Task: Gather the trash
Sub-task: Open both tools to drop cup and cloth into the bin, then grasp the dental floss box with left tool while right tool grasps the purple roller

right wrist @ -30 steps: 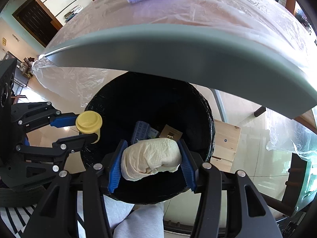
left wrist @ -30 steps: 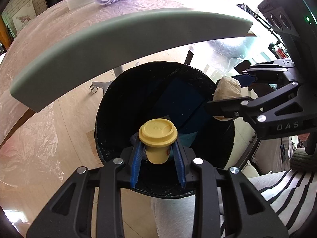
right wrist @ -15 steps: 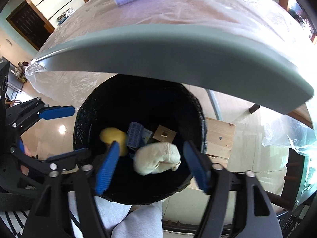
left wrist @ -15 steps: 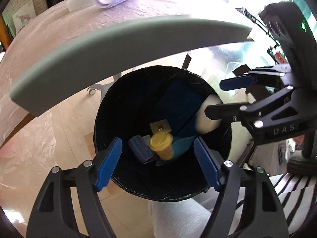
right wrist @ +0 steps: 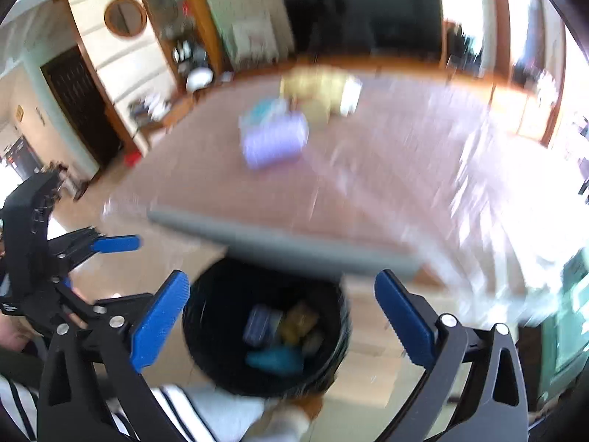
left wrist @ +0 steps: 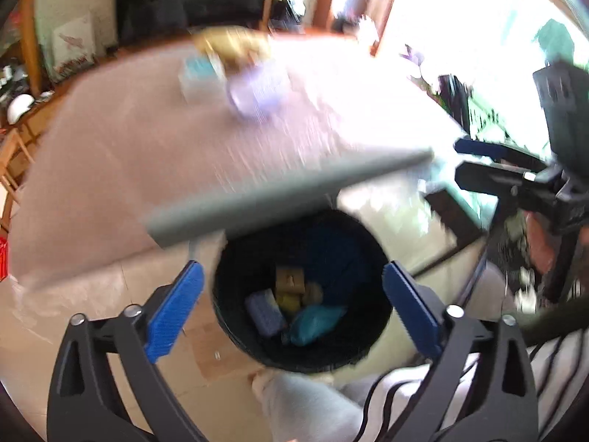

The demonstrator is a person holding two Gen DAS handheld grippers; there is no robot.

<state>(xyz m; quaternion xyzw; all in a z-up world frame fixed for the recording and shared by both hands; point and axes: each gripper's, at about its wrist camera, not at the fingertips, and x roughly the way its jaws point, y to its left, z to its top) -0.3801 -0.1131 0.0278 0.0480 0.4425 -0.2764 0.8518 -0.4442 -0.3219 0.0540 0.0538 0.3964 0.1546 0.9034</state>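
from the left wrist, the left gripper (left wrist: 292, 307) hangs above the black bin (left wrist: 371, 258), its blue pads (left wrist: 173, 316) spread wide with nothing between them. inside the bin, at the bottom, lies the trash (left wrist: 294, 304): a blue ribbed piece, a yellowish lump that may be the small cup, a tan card and something teal, all blurred and touching one another. the grey table edge (left wrist: 287, 195) crosses just beyond the bin, partly over its far rim, and further back on the plastic-covered table (left wrist: 129, 147) sits a lilac roll (left wrist: 257, 92). up and to the side of the bin, the right gripper (left wrist: 478, 162) shows with its fingers parted. from the right wrist, the right gripper (right wrist: 281, 316) is also over the bin (right wrist: 210, 331), its pads (right wrist: 158, 324) wide apart and holding nothing. the trash (right wrist: 281, 335) rests in the bin's bottom, smeared by motion. the left gripper (right wrist: 99, 258) stands beside the bin, jaws apart. the table edge (right wrist: 287, 243) runs just behind the bin's far rim, with the lilac roll (right wrist: 274, 141) well beyond it on the table (right wrist: 386, 169).
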